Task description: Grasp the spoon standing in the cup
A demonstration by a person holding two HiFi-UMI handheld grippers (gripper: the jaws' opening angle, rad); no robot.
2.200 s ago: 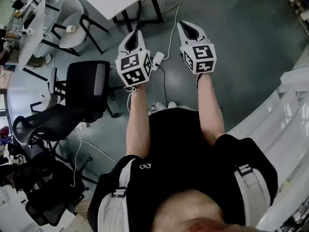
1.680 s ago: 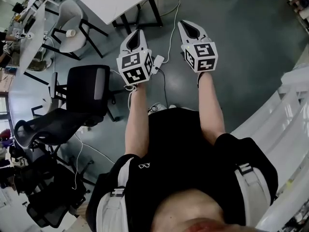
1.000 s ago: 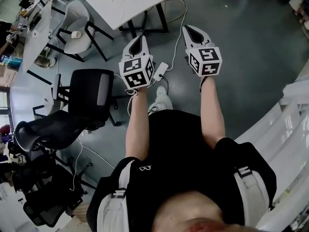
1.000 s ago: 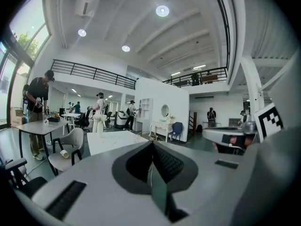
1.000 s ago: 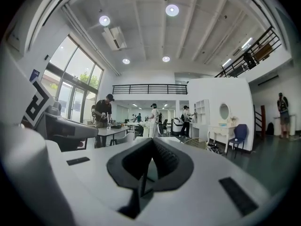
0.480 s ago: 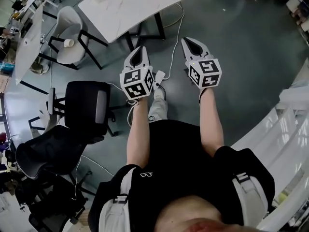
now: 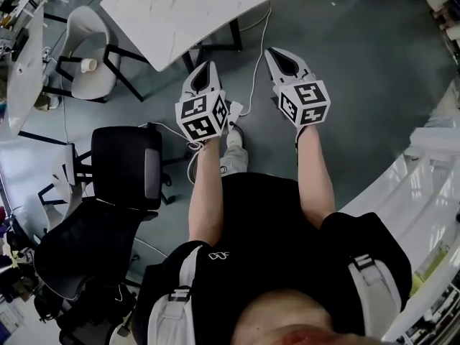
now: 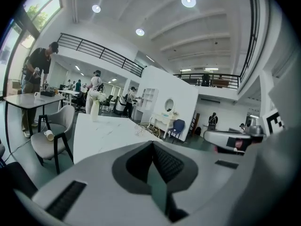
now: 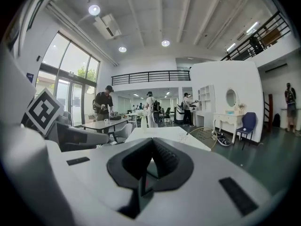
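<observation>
No spoon or cup with a spoon shows in any view. In the head view my left gripper (image 7: 207,66) and my right gripper (image 7: 276,52) are held side by side in the air above the grey floor, just short of a white marble-look table (image 7: 187,9). Both are shut with nothing between the jaws. The left gripper view has that gripper (image 8: 152,143) pointing over the table top (image 8: 101,131). The right gripper (image 9: 151,140) points at the same table (image 9: 164,133).
A vase with flowers (image 8: 95,108) and a wire object (image 8: 141,128) stand on the table. A grey chair (image 7: 79,38) with a paper cup (image 7: 88,65) on its seat is left of it. Black office chairs (image 7: 126,167) stand at my left. Cables (image 7: 255,56) lie on the floor. People stand at far desks (image 9: 104,108).
The white table has come closer and lower in the head view as the person walks towards it. Both grippers stay shut and side by side.
</observation>
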